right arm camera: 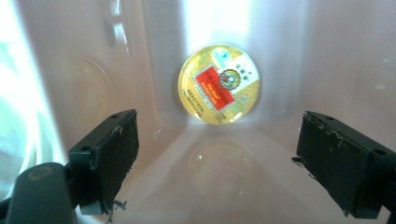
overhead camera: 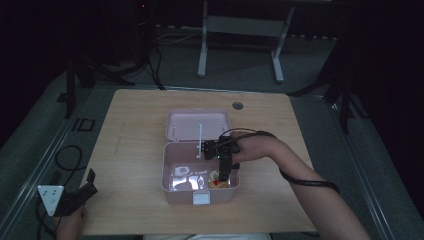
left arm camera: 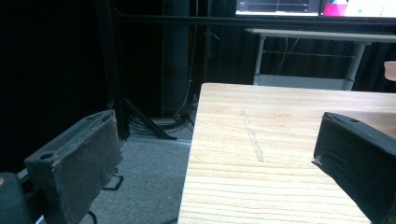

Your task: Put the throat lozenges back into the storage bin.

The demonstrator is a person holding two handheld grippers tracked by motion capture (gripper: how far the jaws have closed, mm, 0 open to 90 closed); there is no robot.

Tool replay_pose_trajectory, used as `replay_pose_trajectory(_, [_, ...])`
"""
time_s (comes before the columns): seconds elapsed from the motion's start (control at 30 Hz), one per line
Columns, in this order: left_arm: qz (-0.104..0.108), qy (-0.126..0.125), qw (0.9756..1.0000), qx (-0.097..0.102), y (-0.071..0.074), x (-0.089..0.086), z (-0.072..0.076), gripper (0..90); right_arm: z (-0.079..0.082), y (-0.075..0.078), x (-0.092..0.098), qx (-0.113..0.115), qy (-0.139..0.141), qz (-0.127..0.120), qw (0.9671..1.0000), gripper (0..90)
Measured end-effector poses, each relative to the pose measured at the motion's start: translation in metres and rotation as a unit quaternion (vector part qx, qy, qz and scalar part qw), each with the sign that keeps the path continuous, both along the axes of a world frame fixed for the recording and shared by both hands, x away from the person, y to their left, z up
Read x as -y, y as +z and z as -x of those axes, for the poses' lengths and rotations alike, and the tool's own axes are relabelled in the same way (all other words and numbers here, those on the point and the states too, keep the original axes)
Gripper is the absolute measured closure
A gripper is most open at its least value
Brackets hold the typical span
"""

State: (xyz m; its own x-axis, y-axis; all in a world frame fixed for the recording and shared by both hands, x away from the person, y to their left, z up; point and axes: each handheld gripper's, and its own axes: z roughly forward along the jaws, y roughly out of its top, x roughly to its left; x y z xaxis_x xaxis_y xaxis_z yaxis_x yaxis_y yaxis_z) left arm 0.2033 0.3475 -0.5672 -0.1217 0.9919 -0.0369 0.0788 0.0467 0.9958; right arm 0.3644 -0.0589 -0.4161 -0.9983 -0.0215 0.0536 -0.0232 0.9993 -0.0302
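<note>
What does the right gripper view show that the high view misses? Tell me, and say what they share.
Right gripper view alone: the round tin's printed lid, gold with a red label, and the right tongs open, with the tin lying between and beyond the black jaws. High view alone: the wooden table, the box's raised lid, and the left tongs at the table's near left corner. Both: the pink box interior.

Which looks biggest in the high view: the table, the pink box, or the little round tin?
1. The table looks biggest.
2. The pink box comes next.
3. The round tin, lying inside the box under the right gripper, looks smallest.
</note>
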Motion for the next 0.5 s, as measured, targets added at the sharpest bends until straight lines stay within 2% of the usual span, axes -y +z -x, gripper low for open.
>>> replay_pose_trajectory(0.1, [0.0,0.0,1.0,0.0,0.0,0.0,0.0,1.1,-0.003,0.019,0.011,0.01,-0.009,-0.033,0.9994,12.5])
replay_pose_trajectory(0.13, [0.0,0.0,1.0,0.0,0.0,0.0,0.0,1.0,-0.003,0.019,0.011,0.01,-0.009,-0.033,0.9994,12.5])
replay_pose_trajectory(0.17, [0.0,0.0,1.0,0.0,0.0,0.0,0.0,1.0,-0.005,0.03,0.022,0.023,-0.015,-0.05,0.9983,12.5])
replay_pose_trajectory(0.23, [0.0,0.0,1.0,0.0,0.0,0.0,0.0,1.0,-0.007,0.036,0.031,0.028,-0.022,-0.059,0.9976,12.5])
replay_pose_trajectory(0.37, [0.0,0.001,1.0,0.0,0.0,0.0,0.0,1.1,-0.012,0.042,0.054,0.039,-0.041,-0.075,0.9956,12.5])
replay_pose_trajectory(0.5, [-0.001,0.001,1.0,0.0,0.0,0.0,0.0,1.0,-0.016,0.04,0.077,0.044,-0.056,-0.088,0.9936,12.5])
